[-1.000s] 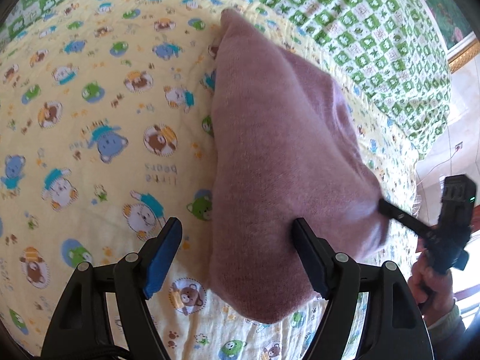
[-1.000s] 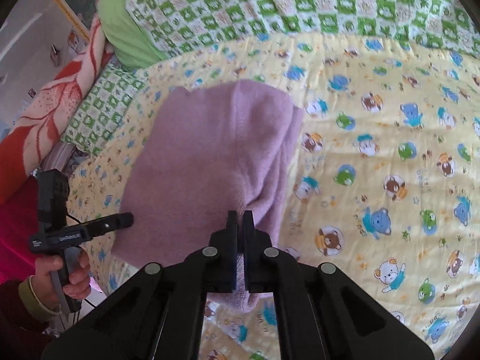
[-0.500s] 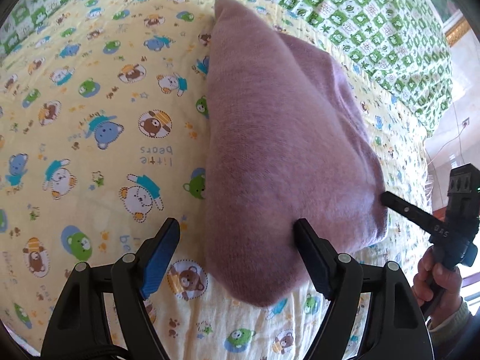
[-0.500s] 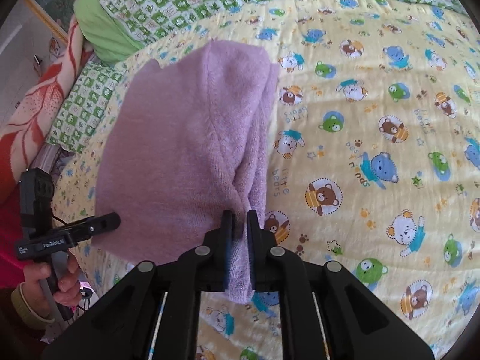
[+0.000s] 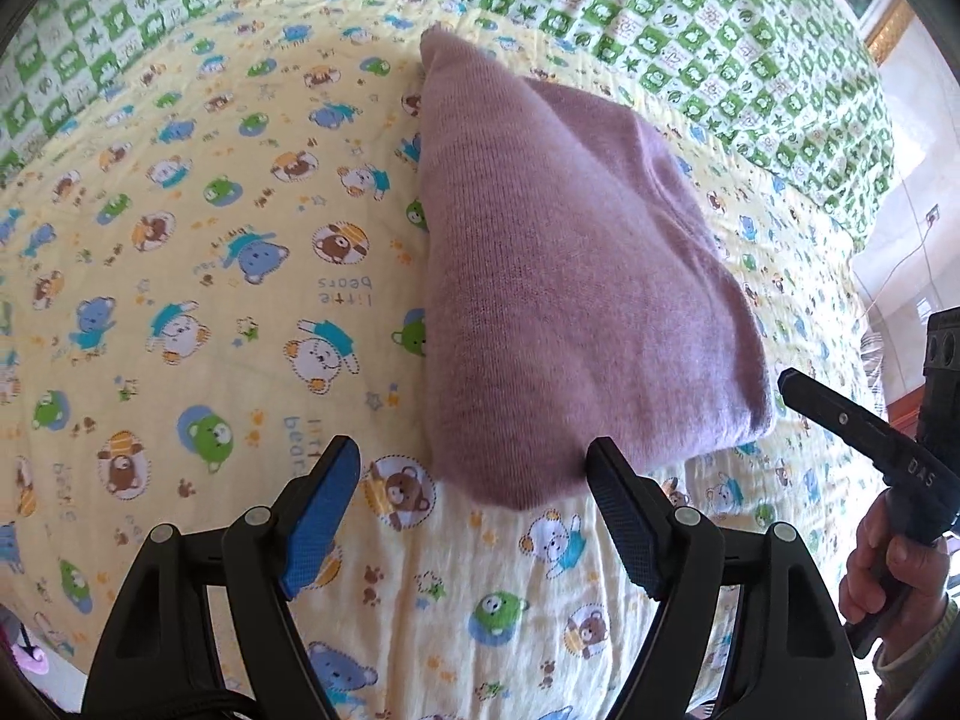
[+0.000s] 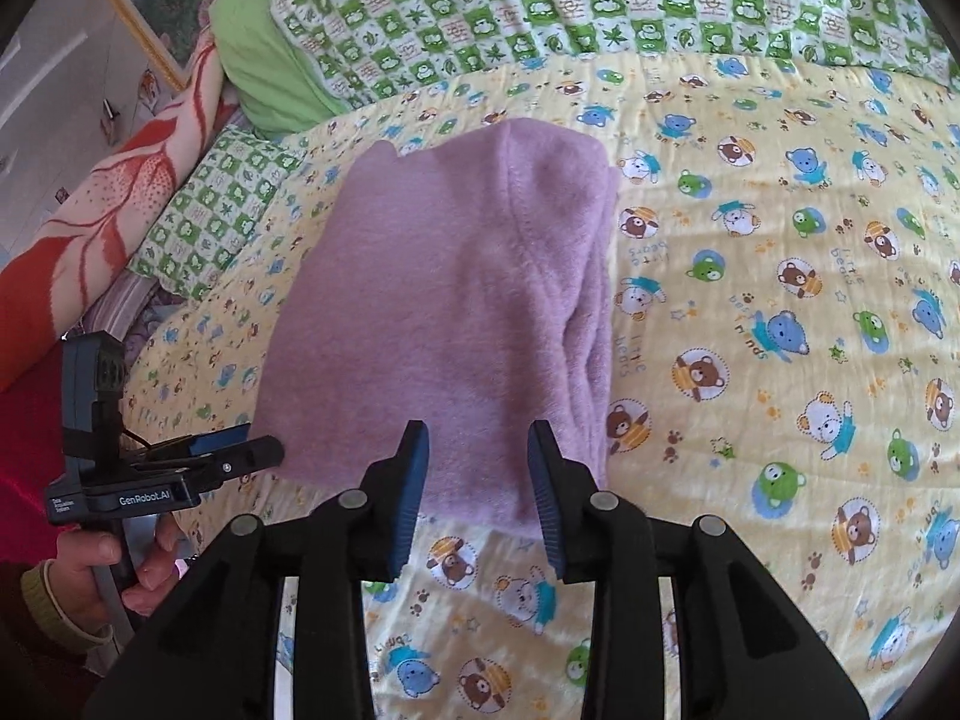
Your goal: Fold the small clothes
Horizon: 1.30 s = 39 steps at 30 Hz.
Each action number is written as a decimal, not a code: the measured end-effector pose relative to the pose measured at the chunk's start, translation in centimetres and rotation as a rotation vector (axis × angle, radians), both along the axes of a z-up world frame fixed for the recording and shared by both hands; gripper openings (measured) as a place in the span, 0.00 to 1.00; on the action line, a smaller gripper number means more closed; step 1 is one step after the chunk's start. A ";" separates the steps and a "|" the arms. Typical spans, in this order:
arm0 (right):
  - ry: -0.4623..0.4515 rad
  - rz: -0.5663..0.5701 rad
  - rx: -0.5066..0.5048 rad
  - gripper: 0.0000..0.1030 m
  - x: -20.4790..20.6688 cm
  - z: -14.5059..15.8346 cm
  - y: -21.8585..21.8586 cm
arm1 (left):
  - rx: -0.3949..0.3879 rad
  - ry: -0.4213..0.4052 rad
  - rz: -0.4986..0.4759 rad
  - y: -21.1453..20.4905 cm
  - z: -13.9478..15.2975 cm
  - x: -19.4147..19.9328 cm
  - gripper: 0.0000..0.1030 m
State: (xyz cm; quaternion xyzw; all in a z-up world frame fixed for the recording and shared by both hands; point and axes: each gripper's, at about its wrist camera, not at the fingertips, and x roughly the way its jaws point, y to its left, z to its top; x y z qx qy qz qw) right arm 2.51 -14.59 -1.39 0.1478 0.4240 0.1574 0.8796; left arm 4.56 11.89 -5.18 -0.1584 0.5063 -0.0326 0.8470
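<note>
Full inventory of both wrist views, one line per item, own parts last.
folded garment: 1, mauve knit, lying on the yellow sheet, centre of both views
bear-print sheet: 1, yellow with cartoon bears, covers the bed
checked quilt: 1, green and white, along the far edge of the bed
green pillow: 1, plain green, far left in the right wrist view
red-patterned blanket: 1, red and cream, left edge
framed picture: 1, gold frame, on the wall
left gripper: 1, black with blue pads, open, nothing between
right gripper: 1, black, jaws opening over the garment's near edge
hands: 2, on the gripper handles
</note>
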 end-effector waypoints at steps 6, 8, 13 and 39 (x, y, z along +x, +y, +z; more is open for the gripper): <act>-0.030 -0.004 -0.024 0.65 -1.9 -0.1 1.1 | 0.065 -0.033 0.003 -0.2 0.6 -2.3 0.76; -0.031 -0.011 -0.032 0.70 -2.6 -0.3 1.2 | 0.087 -0.039 -0.002 -0.6 0.6 -2.7 0.77; -0.036 -0.015 -0.065 0.76 -4.5 -1.0 1.7 | 0.191 -0.091 -0.014 -1.2 0.7 -4.6 0.77; -0.187 -0.007 -0.195 0.90 -9.0 0.2 4.7 | 0.424 -0.193 -0.018 -1.7 3.9 -7.5 0.87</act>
